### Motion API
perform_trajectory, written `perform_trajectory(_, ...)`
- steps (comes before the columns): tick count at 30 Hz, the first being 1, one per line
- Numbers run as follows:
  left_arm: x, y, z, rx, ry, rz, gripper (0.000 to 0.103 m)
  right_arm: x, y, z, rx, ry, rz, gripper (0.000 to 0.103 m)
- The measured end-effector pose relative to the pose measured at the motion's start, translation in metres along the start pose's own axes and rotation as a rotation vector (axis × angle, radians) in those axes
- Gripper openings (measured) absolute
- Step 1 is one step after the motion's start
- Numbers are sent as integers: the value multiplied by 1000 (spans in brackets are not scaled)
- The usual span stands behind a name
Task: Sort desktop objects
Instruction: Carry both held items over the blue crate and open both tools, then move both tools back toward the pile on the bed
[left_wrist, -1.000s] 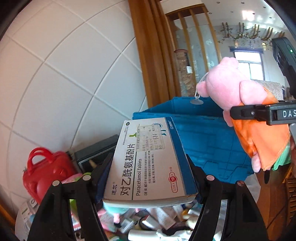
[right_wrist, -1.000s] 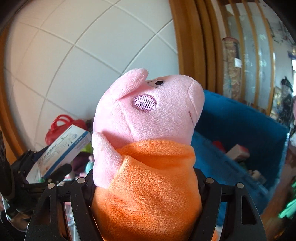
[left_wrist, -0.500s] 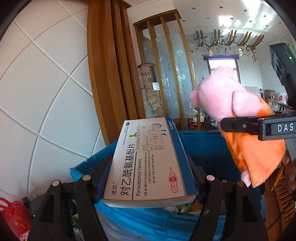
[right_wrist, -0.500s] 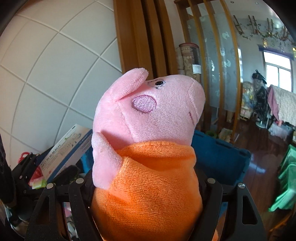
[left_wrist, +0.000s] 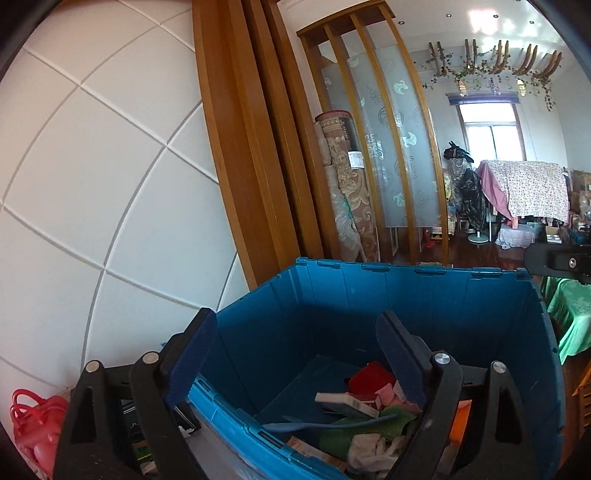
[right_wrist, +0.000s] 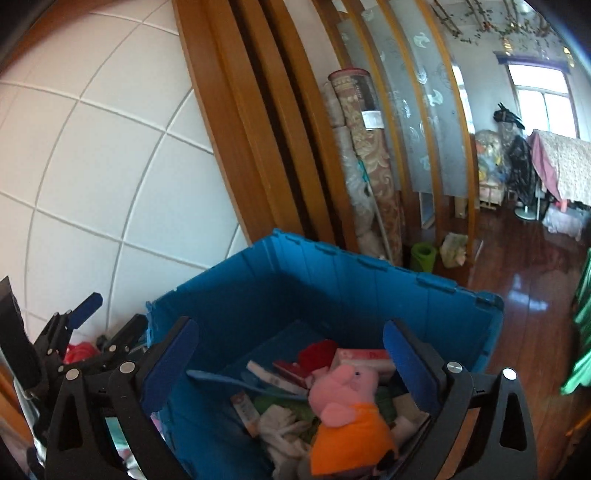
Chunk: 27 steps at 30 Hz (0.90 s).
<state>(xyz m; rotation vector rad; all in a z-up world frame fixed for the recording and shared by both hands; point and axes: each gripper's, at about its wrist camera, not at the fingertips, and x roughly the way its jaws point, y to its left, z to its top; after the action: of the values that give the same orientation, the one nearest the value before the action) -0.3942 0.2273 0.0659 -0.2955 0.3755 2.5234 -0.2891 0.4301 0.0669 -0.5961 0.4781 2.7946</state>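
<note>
The pink pig plush (right_wrist: 343, 398) in its orange dress lies loose inside the blue crate (right_wrist: 332, 254), on top of cartons and cloths. My right gripper (right_wrist: 290, 328) hangs over the crate with its jaws opening, and the plush sits below them, untouched. My left gripper (left_wrist: 295, 321) is above the same blue crate (left_wrist: 369, 267), jaws opening with nothing between them. The tablet box is out of its grip and I cannot pick it out among the crate's contents. One of the right gripper's fingers (left_wrist: 554, 260) shows at the right edge.
A white tiled wall and wooden door frame (left_wrist: 240, 147) stand right behind the crate. Rolled carpets (left_wrist: 343, 184) lean beyond it. A red bag (left_wrist: 33, 421) and other clutter lie left of the crate. Shiny wood floor (right_wrist: 517, 277) and green cloth (left_wrist: 572, 314) lie to the right.
Both grippers swung right from the cluttered side to over the crate. The left let go of the tablet box, the right let go of the pig plush, which now lies in the crate.
</note>
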Motion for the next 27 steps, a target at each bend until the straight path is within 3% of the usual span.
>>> perform_trajectory(14,-46,27,-60,-25,45,231,88,3,56,-56,-216,9,47,102)
perform_trajectory(20,-72,55,-89,-62,74,277,88,-9,84,-73,-226,6,84,102)
perform_trajectory(27,-137,112,-151,-104,142,352,88,-30,143,-103,-209,-4,188,103)
